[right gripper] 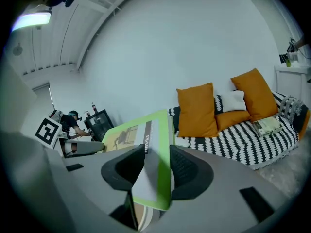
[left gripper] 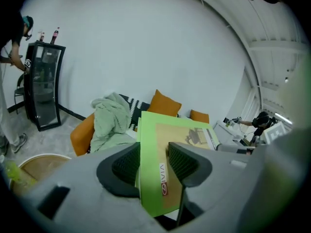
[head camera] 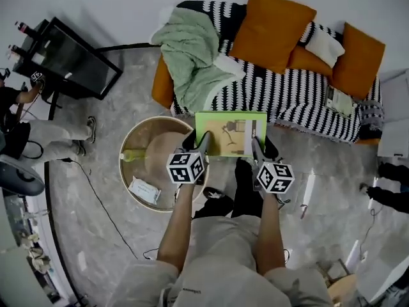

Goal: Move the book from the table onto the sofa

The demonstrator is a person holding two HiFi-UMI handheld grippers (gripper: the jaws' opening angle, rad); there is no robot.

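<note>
A green book (head camera: 230,133) with a tan cover picture hangs flat in the air between the round table and the sofa's front edge. My left gripper (head camera: 199,143) is shut on the book's left edge (left gripper: 154,171). My right gripper (head camera: 257,147) is shut on its right edge, spine side (right gripper: 151,171). The sofa (head camera: 300,98) has a black-and-white zigzag cover, orange cushions (head camera: 271,25) and a green blanket (head camera: 192,53) on its left end. In the right gripper view the sofa (right gripper: 243,140) lies ahead to the right.
The round wooden table (head camera: 144,158) is at lower left, with a green object (head camera: 132,154) and a white packet (head camera: 144,190) on it. A black cabinet (head camera: 77,59) stands far left, a seated person beside it. A booklet (head camera: 339,100) lies on the sofa's right end.
</note>
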